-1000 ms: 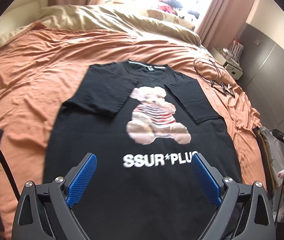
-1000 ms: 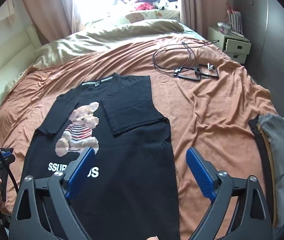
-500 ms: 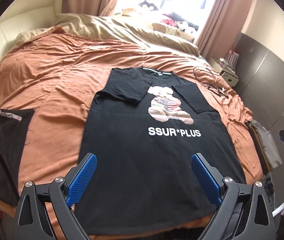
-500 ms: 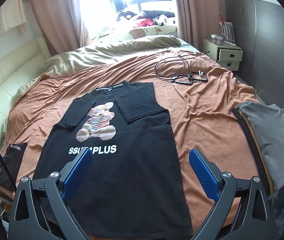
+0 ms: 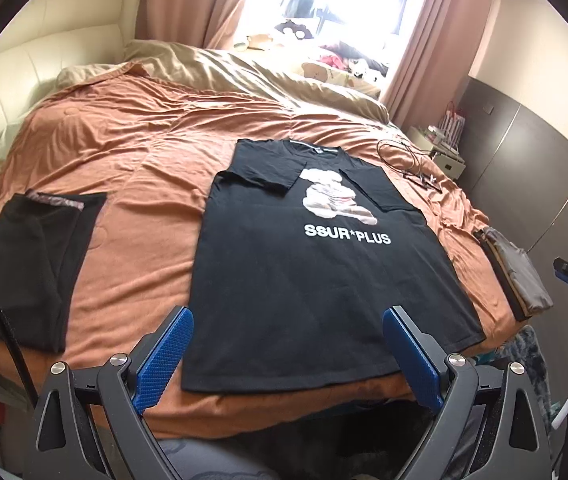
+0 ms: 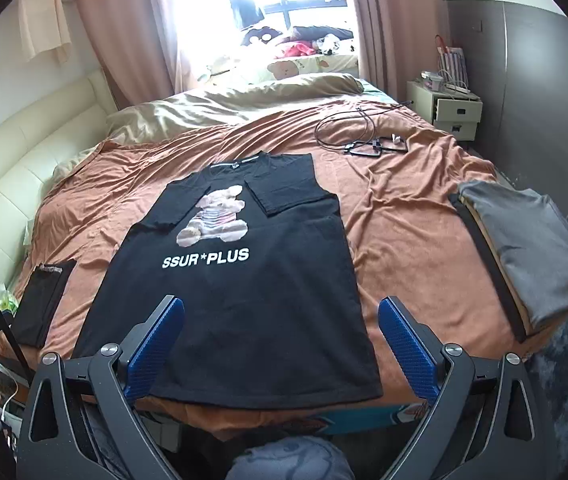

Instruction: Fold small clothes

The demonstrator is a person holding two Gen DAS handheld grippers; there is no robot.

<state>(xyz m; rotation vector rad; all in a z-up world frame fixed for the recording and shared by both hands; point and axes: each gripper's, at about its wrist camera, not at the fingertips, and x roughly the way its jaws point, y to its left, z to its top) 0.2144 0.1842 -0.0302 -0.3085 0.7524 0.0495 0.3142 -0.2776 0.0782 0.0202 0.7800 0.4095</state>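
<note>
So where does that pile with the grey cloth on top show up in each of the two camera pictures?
Left wrist view: the grey-topped pile lies small at the right edge of the bed.
Right wrist view: the same pile is bigger, at the right, on the bed's near corner.
Shared landmark: the black T-shirt with the bear print, spread flat to the left of the pile in both.

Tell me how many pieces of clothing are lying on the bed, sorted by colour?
Black: 2, the printed T-shirt spread flat and a folded garment to its left.
Grey: 1, a folded top on the pile at the right edge.
Total: 3 clearly seen. Dark and tan layers under the grey top cannot be counted.
</note>
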